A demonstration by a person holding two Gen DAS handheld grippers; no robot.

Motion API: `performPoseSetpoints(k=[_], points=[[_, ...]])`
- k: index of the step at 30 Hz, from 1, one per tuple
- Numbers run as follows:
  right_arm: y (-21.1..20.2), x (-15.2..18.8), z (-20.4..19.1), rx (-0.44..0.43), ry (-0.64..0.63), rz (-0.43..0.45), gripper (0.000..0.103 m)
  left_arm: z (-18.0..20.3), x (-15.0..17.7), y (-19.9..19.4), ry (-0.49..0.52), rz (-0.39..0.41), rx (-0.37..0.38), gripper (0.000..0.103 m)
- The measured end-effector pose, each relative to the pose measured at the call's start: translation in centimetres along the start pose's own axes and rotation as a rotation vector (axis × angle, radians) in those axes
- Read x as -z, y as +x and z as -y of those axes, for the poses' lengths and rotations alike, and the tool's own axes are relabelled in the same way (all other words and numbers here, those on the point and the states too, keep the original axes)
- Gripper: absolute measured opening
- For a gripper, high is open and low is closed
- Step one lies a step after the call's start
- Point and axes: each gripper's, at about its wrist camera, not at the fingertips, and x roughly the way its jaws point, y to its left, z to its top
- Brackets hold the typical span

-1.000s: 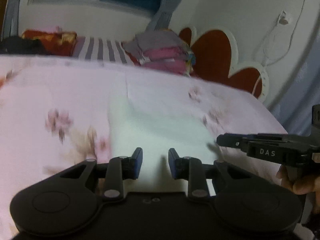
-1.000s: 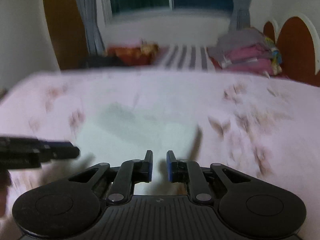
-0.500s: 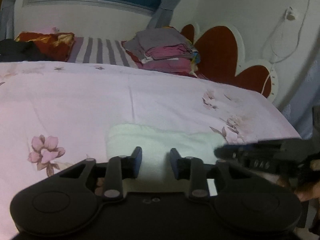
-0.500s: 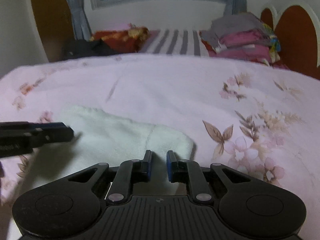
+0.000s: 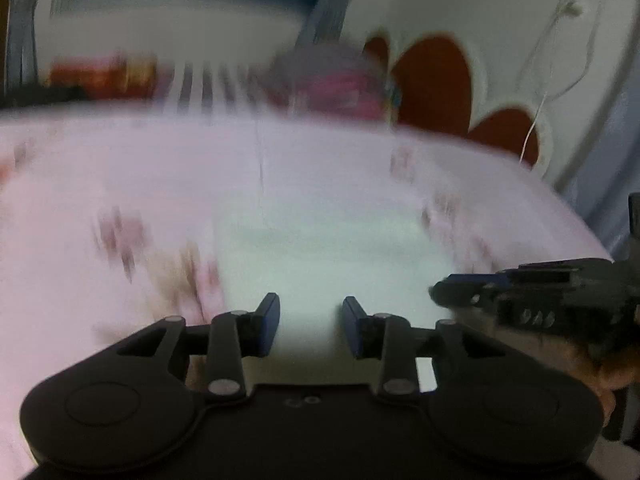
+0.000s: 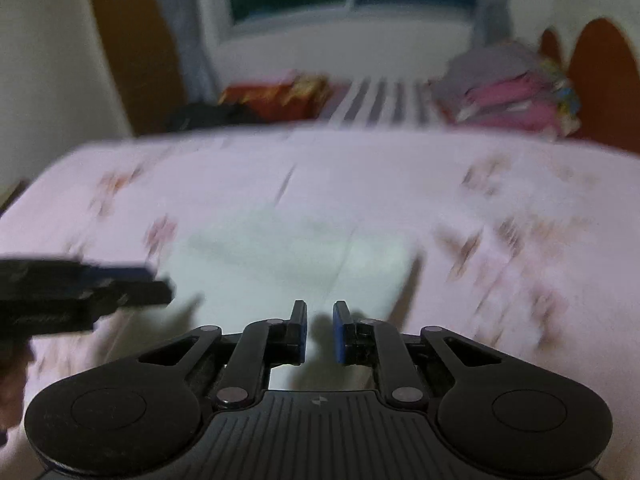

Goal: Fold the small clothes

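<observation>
We judge the fold to be partly made, perhaps close to finished: the white cloth [image 6: 288, 264] lies on the bed [image 6: 500, 184] as a compact, roughly rectangular pad with what looks like a seam or folded edge running down its middle, though both views are smeared by motion and we cannot count the layers. Whether one more fold is due we cannot tell; what seems left is to tidy it and set it aside, maybe with the stack of folded clothes [image 6: 508, 88] near the headboard [image 5: 436, 84]. Our left tongs [image 5: 310, 326] hang just above the near edge of the cloth, jaws apart and gripping nothing; our right tongs [image 6: 320, 330] hover over its near right part, jaws parted by a narrower gap, also empty. The cloth looks thick, soft and towel-like, pale against the smooth pink floral sheet
</observation>
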Motion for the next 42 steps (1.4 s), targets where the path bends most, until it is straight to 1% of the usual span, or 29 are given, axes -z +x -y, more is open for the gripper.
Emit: performPoseSetpoints(k=[1,2,4,5,6,7,8,9,10,11,13,14,16,18,20,22,23,25,26,28,29,33,34,35,36,38,39,40,42], points=[[1.0,0.9,-0.3,0.031,-0.02,-0.038,0.013,0.0,0.4,0.2,-0.006,0.014,-0.002,0.032],[1.0,1.2,-0.4,0.037,-0.023,-0.013,0.013,0.3,0.4,0.2,0.006,0.015,-0.013,0.032],[0.5,0.5,-0.9,0.056,-0.023,-0.022,0.013,0.5,0.1,-0.8,0.017,0.005,-0.022,0.032],[-0.3,0.1,-1.0,0.07,-0.016,-0.002,0.013,0.6,0.0,-1.5,0.019,0.019,-0.017,0.034],[-1.3,0.2,-0.9,0.07,0.005,0.028,0.013,0.3,0.1,-2.3,0.013,0.041,-0.015,0.04],[-2.6,0.2,-0.3,0.045,0.056,0.061,0.014,-0.1,0.4,-3.0,0.0,0.057,-0.024,0.053],[-3.3,0.4,0.5,0.023,0.11,0.076,0.014,-0.7,0.7,-3.7,-0.021,0.068,-0.041,0.065],[-3.9,0.6,1.4,0.01,0.166,0.08,0.02,-1.3,1.0,-3.9,-0.039,0.076,-0.051,0.083],[-4.3,0.9,2.2,-0.001,0.223,0.078,0.057,-1.9,1.3,-4.1,-0.062,0.079,-0.055,0.086],[-4.6,1.3,3.1,-0.025,0.285,0.077,0.088,-2.6,1.5,-4.0,-0.093,0.063,-0.05,0.086],[-4.8,2.0,5.2,-0.107,0.397,0.09,0.087,-4.3,1.8,-3.7,-0.184,0.018,-0.013,0.084],[-4.5,1.9,5.9,-0.127,0.434,0.076,0.085,-5.1,1.8,-3.5,-0.234,0.007,0.009,0.082],[-4.0,1.9,6.8,-0.173,0.477,0.053,0.081,-6.5,1.8,-3.0,-0.332,-0.007,0.067,0.077],[-3.2,1.8,7.5,-0.219,0.511,0.03,0.081,-7.9,1.9,-2.0,-0.442,-0.029,0.136,0.077],[-2.0,2.0,8.2,-0.25,0.557,-0.007,0.075,-8.5,2.1,-1.3,-0.502,-0.038,0.158,0.074],[-0.9,2.7,8.9,-0.281,0.596,-0.035,0.072,-8.7,2.2,-0.7,-0.523,-0.045,0.179,0.073],[-0.2,2.9,9.2,-0.307,0.616,-0.065,0.071,-8.5,2.2,-0.5,-0.524,-0.046,0.177,0.073],[0.8,3.2,9.5,-0.326,0.618,-0.09,0.07,-8.2,2.1,-0.1,-0.506,-0.051,0.168,0.071],[0.9,3.3,9.5,-0.34,0.618,-0.08,0.07,-7.9,2.0,0.1,-0.495,-0.052,0.162,0.07],[1.2,3.2,9.9,-0.361,0.641,-0.074,0.07,-7.2,1.7,0.8,-0.459,-0.064,0.14,0.064],[1.4,3.1,9.8,-0.367,0.638,-0.074,0.07,-6.7,1.6,1.0,-0.434,-0.068,0.12,0.063],[1.9,1.8,8.5,-0.349,0.539,-0.09,0.068,-5.4,0.9,1.6,-0.395,-0.079,0.08,0.063],[2.1,1.6,8.2,-0.34,0.518,-0.095,0.058,-5.1,0.7,1.8,-0.39,-0.082,0.073,0.063],[2.2,1.3,7.7,-0.326,0.494,-0.107,0.045,-4.7,0.5,2.0,-0.378,-0.087,0.058,0.063],[2.6,1.2,7.5,-0.329,0.492,-0.12,0.043,-4.3,0.3,2.1,-0.362,-0.091,0.041,0.061],[2.9,1.3,7.4,-0.327,0.496,-0.121,0.04,-3.3,-0.2,2.4,-0.302,-0.094,-0.007,0.048],[2.7,1.3,7.2,-0.311,0.488,-0.122,0.037,-2.4,-0.5,2.2,-0.257,-0.083,-0.03,0.033],[2.3,0.9,6.5,-0.279,0.455,-0.12,0.031,-1.1,-1.0,1.7,-0.192,-0.074,-0.064,0.028],[0.5,0.3,4.5,-0.224,0.346,-0.071,0.03,1.8,-1.4,0.5,-0.027,-0.048,-0.118,0.028]])
